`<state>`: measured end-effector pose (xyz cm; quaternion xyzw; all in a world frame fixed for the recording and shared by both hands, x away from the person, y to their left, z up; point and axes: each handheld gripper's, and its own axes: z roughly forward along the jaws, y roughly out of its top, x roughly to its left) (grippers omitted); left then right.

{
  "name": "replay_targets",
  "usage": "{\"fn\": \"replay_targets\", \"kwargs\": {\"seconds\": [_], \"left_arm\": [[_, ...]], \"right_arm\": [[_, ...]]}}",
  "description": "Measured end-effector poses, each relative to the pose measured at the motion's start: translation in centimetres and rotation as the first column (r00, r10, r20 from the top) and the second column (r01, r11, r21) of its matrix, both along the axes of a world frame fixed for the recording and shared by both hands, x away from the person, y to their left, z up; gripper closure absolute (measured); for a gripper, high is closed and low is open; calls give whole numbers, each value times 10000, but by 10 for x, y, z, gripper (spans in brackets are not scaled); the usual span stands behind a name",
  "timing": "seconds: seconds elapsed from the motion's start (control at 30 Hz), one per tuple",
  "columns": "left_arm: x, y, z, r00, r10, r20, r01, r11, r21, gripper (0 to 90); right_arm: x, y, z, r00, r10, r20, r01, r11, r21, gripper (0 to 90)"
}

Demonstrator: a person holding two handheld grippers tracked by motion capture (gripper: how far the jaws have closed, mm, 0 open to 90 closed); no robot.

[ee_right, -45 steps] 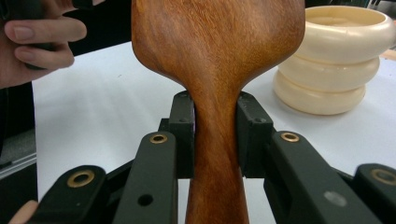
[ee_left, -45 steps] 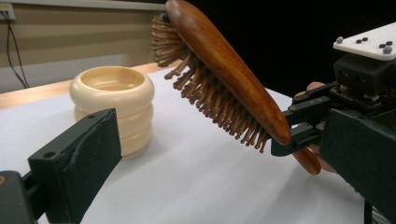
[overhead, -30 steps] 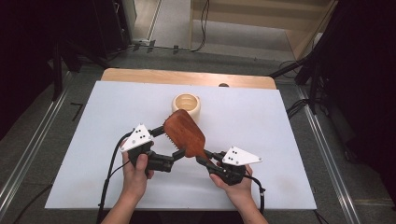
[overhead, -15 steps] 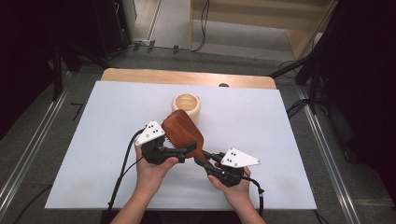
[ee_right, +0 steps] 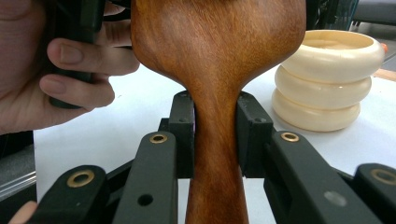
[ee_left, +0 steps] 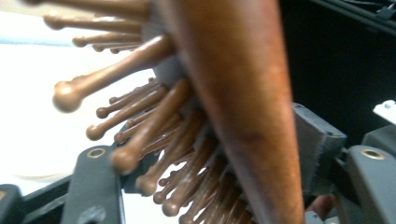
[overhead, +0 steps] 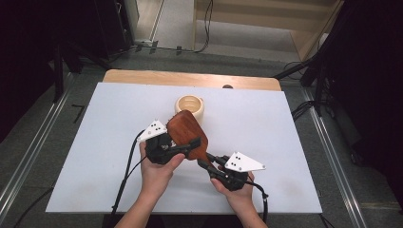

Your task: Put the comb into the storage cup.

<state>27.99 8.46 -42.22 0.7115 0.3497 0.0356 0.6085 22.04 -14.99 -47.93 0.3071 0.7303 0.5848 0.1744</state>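
Observation:
A brown wooden hairbrush [overhead: 186, 130] hangs tilted above the white table, its smooth back up. My right gripper [overhead: 205, 164] is shut on the handle; in the right gripper view [ee_right: 215, 135] both pads clamp the narrow neck of the hairbrush [ee_right: 215, 46]. My left gripper [overhead: 189, 145] has just been closing across the head. Its own view [ee_left: 205, 154] shows the hairbrush [ee_left: 233, 93] between the jaws, one pad on the wooden back and the bristles against the other.
A cream ribbed cup [overhead: 190, 105] stands just behind the brush, also in the right gripper view as the cup [ee_right: 327, 79]. The white table cover [overhead: 294, 137] ends at a wooden strip [overhead: 190, 78] at the far edge. Cables trail toward the near edge.
My left gripper moved right, from beside the brush head onto it, and its jaws closed around the head. The right gripper and the brush stayed where they were.

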Motion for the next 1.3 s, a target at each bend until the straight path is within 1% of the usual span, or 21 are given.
{"fn": "replay_targets", "kwargs": {"seconds": [0.1, 0.13, 0.2, 0.23, 0.3, 0.4, 0.43, 0.47, 0.53, 0.57, 0.63, 0.7, 0.8, 0.83, 0.9, 0.93, 1.03, 1.07, 1.13, 1.2, 1.3], "left_arm": [[-1, -1, 0, 9997, -244, -67, 244, 9997, 34, 427], [-1, -2, 0, 9990, -428, -102, 429, 9991, 35, 450], [-3, -4, 1, 9986, -522, -1, 522, 9984, 201, 490], [-3, -4, 1, 9983, -576, 17, 575, 9981, 223, 500], [-4, -4, 3, 9974, -717, 54, 716, 9973, 137, 521], [-5, -2, 4, 9960, -892, 79, 892, 9960, -66, 543], [-5, -1, 5, 9955, -941, 108, 941, 9956, -19, 547], [-5, -1, 6, 9948, -990, 219, 989, 9951, 68, 552], [-6, -1, 7, 9940, -1058, 275, 1059, 9944, -3, 558], [-6, -1, 8, 9947, -973, 335, 973, 9953, 38, 562], [-6, 1, 10, 9958, -780, 479, 773, 9969, 157, 567], [-4, 4, 11, 9965, -710, 448, 707, 9975, 88, 570], [-2, 8, 13, 9969, -567, 543, 562, 9984, 105, 571], [-1, 9, 14, 9968, -556, 581, 551, 9984, 112, 572], [0, 11, 15, 9970, -478, 611, 469, 9988, 159, 573], [1, 11, 16, 9971, -463, 600, 457, 9989, 116, 573], [2, 14, 18, 9973, -391, 618, 387, 9992, 78, 574], [3, 15, 19, 9971, -373, 661, 366, 9993, 124, 574], [4, 16, 19, 9971, -353, 679, 344, 9993, 144, 574], [5, 18, 20, 9969, -342, 706, 326, 9992, 238, 574], [6, 20, 20, 9972, -330, 665, 317, 9993, 215, 574]], "right_arm": [[1, 1, -2, 10000, -19, -31, 19, 9999, -99, 696], [1, 1, -3, 10000, -12, -38, 12, 10000, -93, 697], [2, 2, -5, 10000, 13, -75, -15, 9997, -232, 697], [2, 2, -6, 10000, 24, -66, -25, 9997, -251, 697], [2, 1, -6, 10000, 90, -2, -90, 9998, -195, 697], [2, 1, -5, 9998, 165, 117, -163, 9998, -137, 696], [2, 1, -4, 9997, 190, 136, -188, 9998, -111, 696], [3, 1, -4, 9997, 219, 117, -217, 9997, -136, 693], [3, 1, -3, 9997, 242, 98, -241, 9996, -124, 688], [3, 0, -2, 9994, 329, 66, -329, 9995, -43, 674], [4, -3, -1, 9990, 433, 59, -434, 9989, 170, 587], [5, -8, 1, 9991, 429, -26, -428, 9987, 271, 480], [7, -17, 4, 9991, 383, -188, -370, 9971, 669, 334], [8, -19, 5, 9992, 353, -199, -338, 9970, 703, 301], [8, -26, 5, 9996, 168, -211, -152, 9972, 732, 195], [8, -28, 5, 9996, 104, -264, -85, 9975, 705, 150], [8, -36, 6, 9993, 100, -352, -70, 9963, 856, 58], [8, -40, 6, 9992, 116, -378, -80, 9954, 950, 0], [7, -46, 5, 9994, -3, -354, 38, 9951, 987, 0], [6, -53, 4, 9991, -191, -380, 225, 9957, 900, 0], [6, -61, 2, 9983, -475, -351, 504, 9951, 856, 0]]}}
